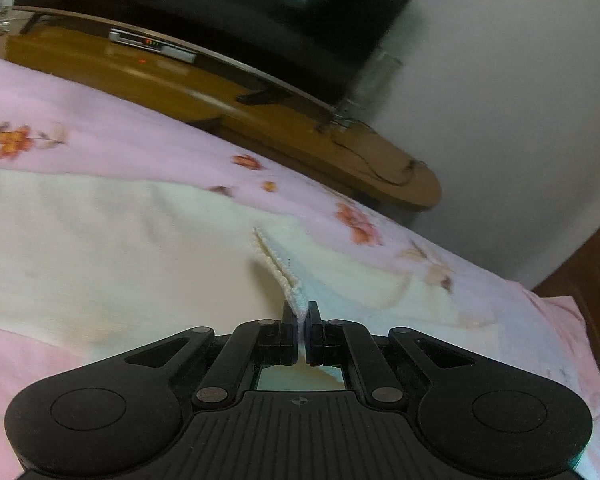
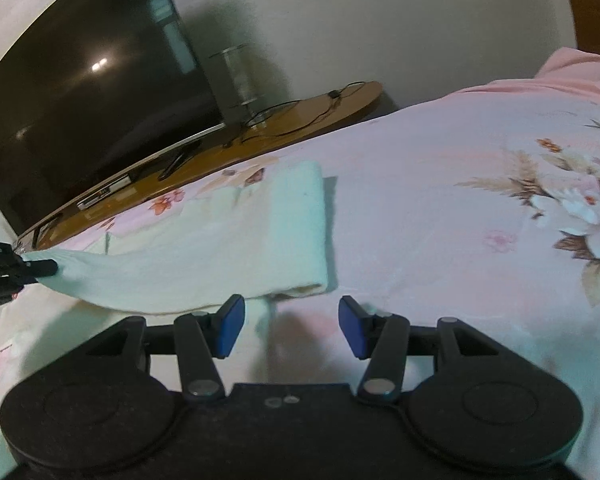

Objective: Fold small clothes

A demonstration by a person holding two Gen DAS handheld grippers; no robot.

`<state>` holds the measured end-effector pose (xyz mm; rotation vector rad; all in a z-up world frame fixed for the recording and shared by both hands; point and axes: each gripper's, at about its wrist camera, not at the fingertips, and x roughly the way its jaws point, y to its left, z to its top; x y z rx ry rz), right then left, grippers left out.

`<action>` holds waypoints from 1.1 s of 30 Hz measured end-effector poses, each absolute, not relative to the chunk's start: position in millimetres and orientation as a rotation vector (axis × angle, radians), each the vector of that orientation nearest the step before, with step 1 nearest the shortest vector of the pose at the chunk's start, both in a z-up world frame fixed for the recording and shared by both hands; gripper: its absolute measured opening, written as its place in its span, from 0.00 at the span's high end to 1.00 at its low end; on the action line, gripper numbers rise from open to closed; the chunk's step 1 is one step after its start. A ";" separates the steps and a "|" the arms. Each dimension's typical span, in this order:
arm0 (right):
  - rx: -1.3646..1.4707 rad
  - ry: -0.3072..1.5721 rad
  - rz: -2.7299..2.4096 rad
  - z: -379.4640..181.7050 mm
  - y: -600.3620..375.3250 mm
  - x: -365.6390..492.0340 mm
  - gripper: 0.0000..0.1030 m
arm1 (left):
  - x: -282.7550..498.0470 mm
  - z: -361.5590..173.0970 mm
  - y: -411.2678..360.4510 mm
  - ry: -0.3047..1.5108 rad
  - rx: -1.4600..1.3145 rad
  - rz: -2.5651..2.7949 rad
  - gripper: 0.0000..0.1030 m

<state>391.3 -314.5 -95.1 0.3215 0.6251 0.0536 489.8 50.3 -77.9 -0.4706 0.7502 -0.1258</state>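
A small pale cream-green garment lies partly folded on the pink floral bedspread. In the left wrist view my left gripper is shut on the garment's ribbed edge and holds it raised above the bed. The left gripper also shows at the left edge of the right wrist view, pinching a garment corner. My right gripper is open and empty, its blue pads just in front of the garment's near folded edge.
A wooden TV bench with a dark television, a set-top box and cables stands beyond the bed's far edge. A white wall is behind. Bedspread extends to the right.
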 end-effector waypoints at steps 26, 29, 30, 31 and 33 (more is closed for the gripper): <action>0.185 0.678 0.077 -109.9 -295.2 423.4 0.96 | 480.8 -124.9 91.2 0.801 -0.479 -0.042 0.97; 0.218 0.610 0.097 -97.3 -304.0 410.9 0.77 | 480.7 -125.7 90.8 0.798 -0.481 -0.043 0.97; 0.232 0.580 0.104 -92.1 -307.2 407.9 0.69 | 480.7 -126.4 90.6 0.796 -0.480 -0.043 0.97; 0.248 0.561 0.113 -88.7 -309.1 408.4 0.68 | 480.9 -127.0 90.3 0.793 -0.480 -0.042 0.97; 0.272 0.570 0.128 -88.2 -311.2 424.7 0.67 | 480.5 -127.5 89.9 0.788 -0.482 -0.038 0.97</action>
